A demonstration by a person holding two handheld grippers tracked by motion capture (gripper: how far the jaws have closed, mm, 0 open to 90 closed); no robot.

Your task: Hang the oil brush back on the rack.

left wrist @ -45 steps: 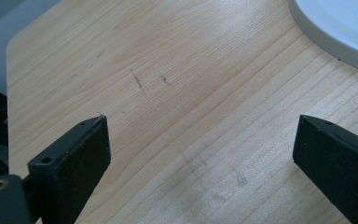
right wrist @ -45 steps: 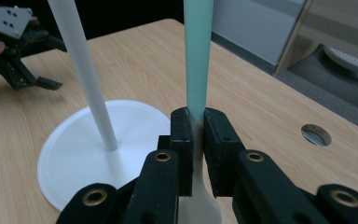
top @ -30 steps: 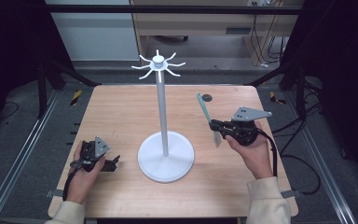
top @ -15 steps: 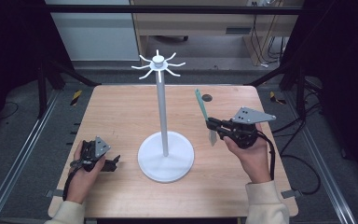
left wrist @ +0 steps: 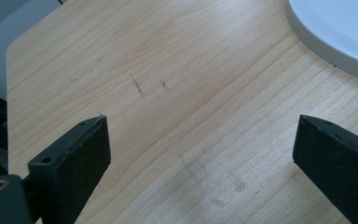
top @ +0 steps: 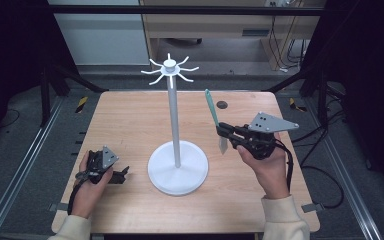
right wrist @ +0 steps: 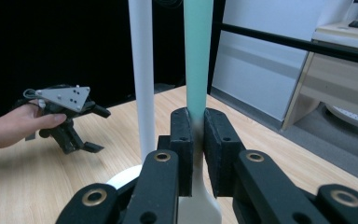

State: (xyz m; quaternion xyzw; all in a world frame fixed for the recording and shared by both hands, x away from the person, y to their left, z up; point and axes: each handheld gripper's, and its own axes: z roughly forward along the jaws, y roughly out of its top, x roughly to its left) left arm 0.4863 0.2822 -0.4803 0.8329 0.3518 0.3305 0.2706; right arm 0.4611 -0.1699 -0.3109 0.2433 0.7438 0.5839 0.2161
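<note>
The right tongs (top: 223, 134) are clamped on a green-handled utensil (top: 211, 109), and it rides in the air above the table (top: 130, 120), just to the right of the white stand (top: 176, 125). In the right gripper view the two black jaws pinch the utensil (right wrist: 198, 60) where the green handle meets its pale lower end, and the handle stands nearly upright with the stand's pole (right wrist: 142, 74) right beside it. This looks like the carry step: the utensil is lifted and headed for one of the hooks (top: 170, 69) that ring the top of the stand. The handle's upper end sits well below those hooks, so the next move calls for a clear lift, then a careful line-up of the handle's tip with one hook; whether the tip has a hanging hole I cannot tell.

The right hand (top: 265, 167) holds its gripper roughly level, jaws aimed left toward the pole, forearm coming in from the bottom edge. Over at the near left, the left tongs (top: 122, 175) rest low on the table with jaws spread wide and nothing between them, just bare wood, the stand's round base (left wrist: 340, 32) off to one side.
</note>
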